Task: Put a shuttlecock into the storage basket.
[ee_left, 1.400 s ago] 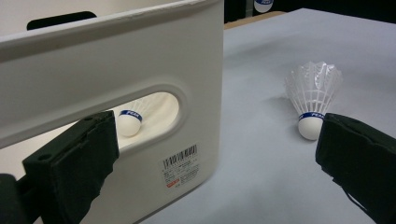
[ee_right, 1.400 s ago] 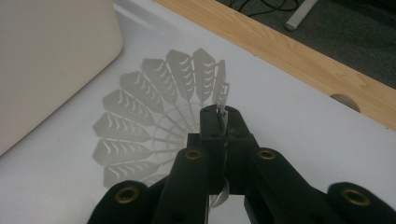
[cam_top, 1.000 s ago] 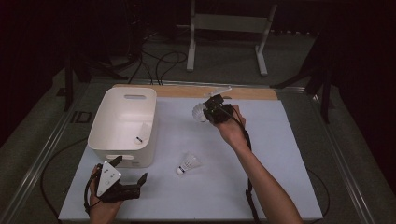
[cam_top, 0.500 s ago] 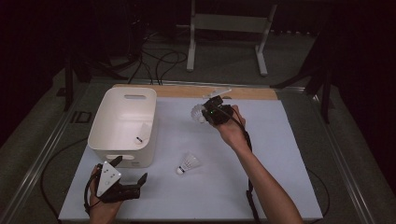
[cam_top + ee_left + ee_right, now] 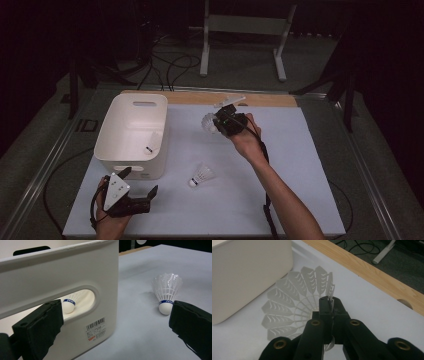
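Shuttlecock [image 5: 294, 307], pinched by its skirt edge in the clenched right gripper [image 5: 329, 305], hangs above the mat beside the white bin [image 5: 131, 131]. Carry it level over the rim before letting go. Left gripper [image 5: 131, 199] rests released near the bin.

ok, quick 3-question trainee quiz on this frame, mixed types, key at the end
1. True or false: the right gripper has its jaws closed on the skirt edge of a shuttlecock.
2. How many shuttlecocks are in the scene, and where? 
3. Multiple choice: the left gripper is
A. shut on the bin's handle
B. open, holding nothing, near the white bin
C. inside the bin

Key
1. True.
2. Three: one in the right gripper, one lying on the white table cover, one inside the bin.
3. B.
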Motion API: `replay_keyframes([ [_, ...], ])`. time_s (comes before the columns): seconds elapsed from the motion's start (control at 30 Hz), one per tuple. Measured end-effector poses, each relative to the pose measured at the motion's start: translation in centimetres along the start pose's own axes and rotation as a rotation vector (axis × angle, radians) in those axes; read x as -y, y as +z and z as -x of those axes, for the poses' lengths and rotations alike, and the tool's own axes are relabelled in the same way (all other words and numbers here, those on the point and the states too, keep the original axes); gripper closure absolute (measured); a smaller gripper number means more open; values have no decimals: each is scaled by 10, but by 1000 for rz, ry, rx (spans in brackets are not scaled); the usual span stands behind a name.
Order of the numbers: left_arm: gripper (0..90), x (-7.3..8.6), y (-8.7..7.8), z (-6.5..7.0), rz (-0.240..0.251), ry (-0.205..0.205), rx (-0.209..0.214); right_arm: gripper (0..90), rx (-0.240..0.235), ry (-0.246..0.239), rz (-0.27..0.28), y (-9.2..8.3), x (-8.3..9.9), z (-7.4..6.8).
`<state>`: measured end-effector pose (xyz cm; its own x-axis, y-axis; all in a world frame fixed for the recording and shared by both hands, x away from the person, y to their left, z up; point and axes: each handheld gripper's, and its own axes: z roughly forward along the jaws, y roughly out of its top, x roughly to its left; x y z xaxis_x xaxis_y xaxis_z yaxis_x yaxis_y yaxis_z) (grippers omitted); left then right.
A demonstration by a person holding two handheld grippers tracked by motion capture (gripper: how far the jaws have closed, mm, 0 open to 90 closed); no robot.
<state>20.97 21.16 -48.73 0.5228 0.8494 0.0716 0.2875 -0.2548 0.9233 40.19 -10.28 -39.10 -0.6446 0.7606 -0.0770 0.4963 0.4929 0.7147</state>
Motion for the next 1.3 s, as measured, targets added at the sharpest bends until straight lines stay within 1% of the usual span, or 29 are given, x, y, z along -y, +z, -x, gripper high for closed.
replay_keyframes([
  [0.1,2,0,0,0,-1,1,1,891,-5,-2,6,-1,-1,-1],
  [0.47,2,0,0,0,0,0,-1,890,-23,-18,0,-2,-2,-7],
  [0.7,2,0,0,0,1,1,-1,890,-44,-24,1,-3,-4,-11],
  [1.3,2,0,0,0,1,1,0,890,-65,-36,25,-8,-8,-19],
])
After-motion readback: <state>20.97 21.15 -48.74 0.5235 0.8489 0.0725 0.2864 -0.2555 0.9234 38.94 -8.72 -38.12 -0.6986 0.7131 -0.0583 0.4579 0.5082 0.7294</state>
